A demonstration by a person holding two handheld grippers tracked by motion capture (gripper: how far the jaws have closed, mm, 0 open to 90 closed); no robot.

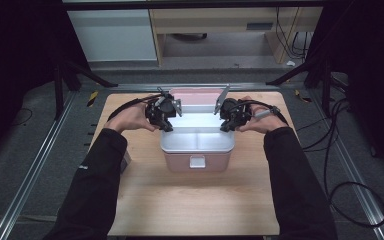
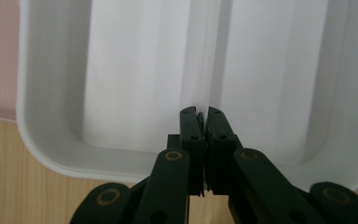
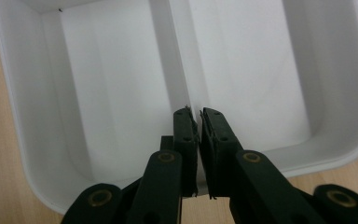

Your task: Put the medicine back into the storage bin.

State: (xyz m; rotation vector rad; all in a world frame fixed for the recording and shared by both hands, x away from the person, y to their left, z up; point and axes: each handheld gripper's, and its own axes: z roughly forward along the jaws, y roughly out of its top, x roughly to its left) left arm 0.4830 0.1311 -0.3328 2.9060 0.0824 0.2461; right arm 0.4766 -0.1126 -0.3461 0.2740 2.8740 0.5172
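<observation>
A white two-compartment tray [image 1: 197,149] sits in the top of a pink box [image 1: 180,163] at the table's middle. My left gripper [image 1: 167,124] is at its left end and my right gripper [image 1: 226,125] at its right end. In the left gripper view the jaws [image 2: 203,112] are pressed together over the end of the tray's [image 2: 51,140] central divider [image 2: 205,56]. In the right gripper view the jaws [image 3: 194,112] are likewise shut over the divider [image 3: 177,56] of the tray [image 3: 28,140]. Both compartments are empty.
The box's pink lid [image 1: 195,95] stands open behind the tray, with a grey strut [image 1: 223,95] at its right. A grey latch [image 1: 197,162] is on the box front. The wooden table [image 1: 195,205] has free room in front. Cables [image 1: 340,195] lie on the floor right.
</observation>
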